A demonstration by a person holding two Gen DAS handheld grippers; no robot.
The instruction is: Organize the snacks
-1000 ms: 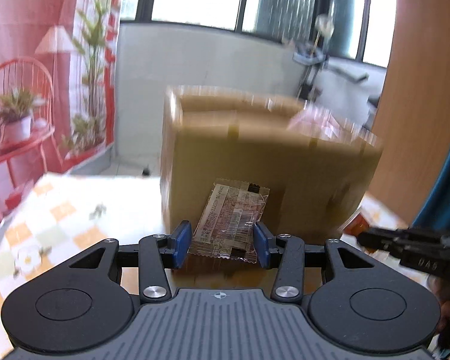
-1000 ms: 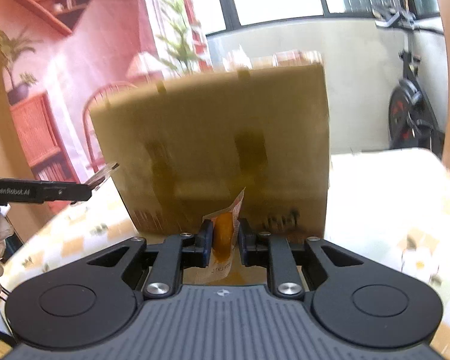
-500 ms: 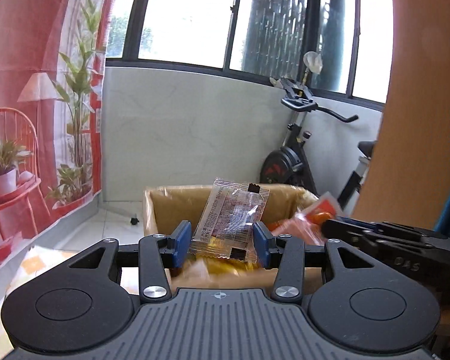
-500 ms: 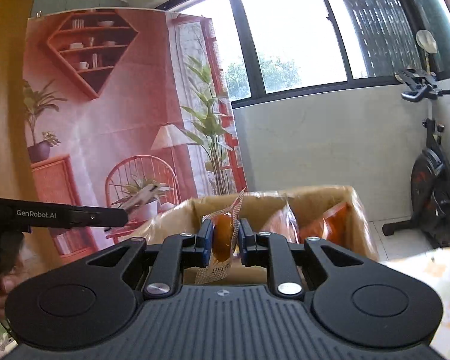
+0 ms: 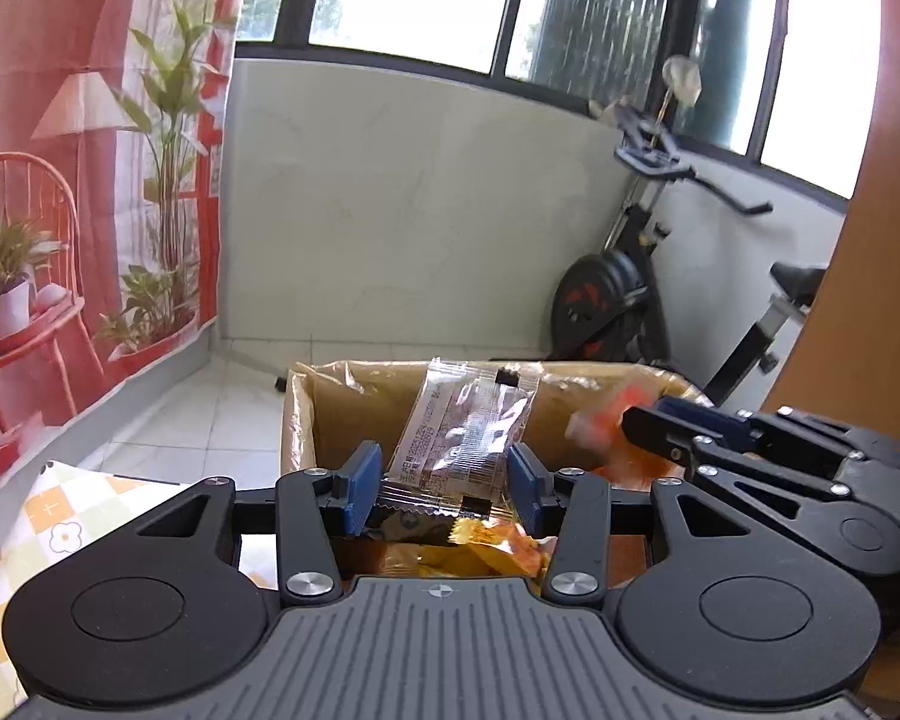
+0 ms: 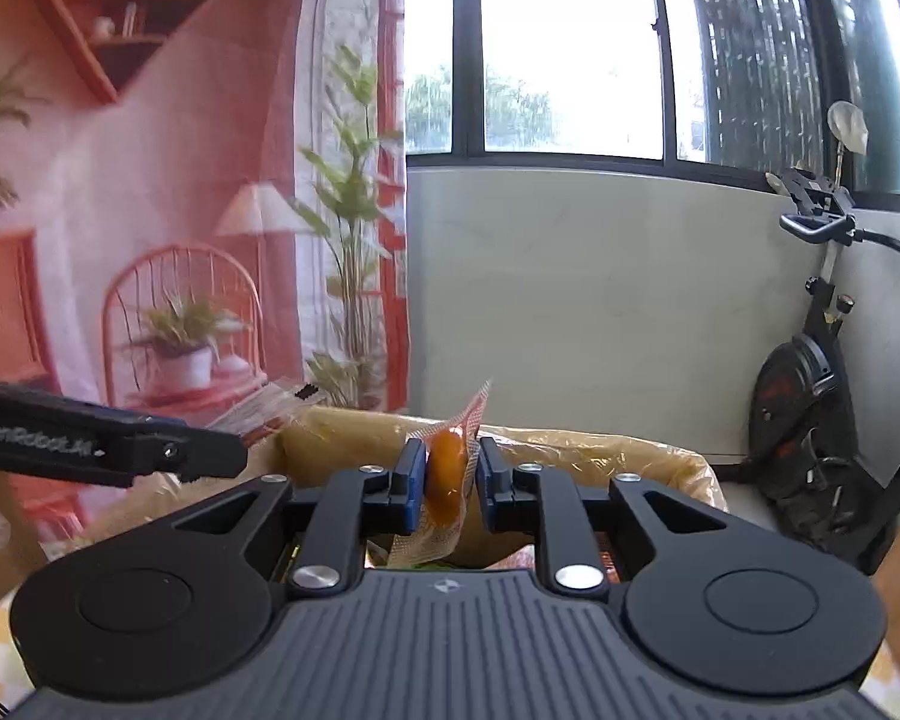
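My left gripper (image 5: 444, 480) holds a clear snack packet (image 5: 462, 426) upright between its blue pads, and its jaws are opening slightly. It hangs over the near rim of an open cardboard box (image 5: 318, 414). My right gripper (image 6: 450, 468) is shut on a small orange snack packet (image 6: 441, 495), also above the cardboard box (image 6: 630, 462). In the left wrist view the right gripper (image 5: 642, 420) comes in from the right with its blurred orange packet (image 5: 600, 426). In the right wrist view the left gripper (image 6: 210, 456) reaches in from the left with the clear packet (image 6: 270, 411).
Yellow and orange snack packets (image 5: 480, 552) lie inside the box. A checked tablecloth (image 5: 60, 534) shows at lower left. An exercise bike (image 6: 804, 420) stands by the white wall, beyond the box. A red printed backdrop (image 5: 60, 180) hangs at left and a brown panel (image 5: 870, 300) at right.
Both grippers have risen from facing the box's side to above its open top, each keeping its packet. The right gripper has drawn closer to the left one.
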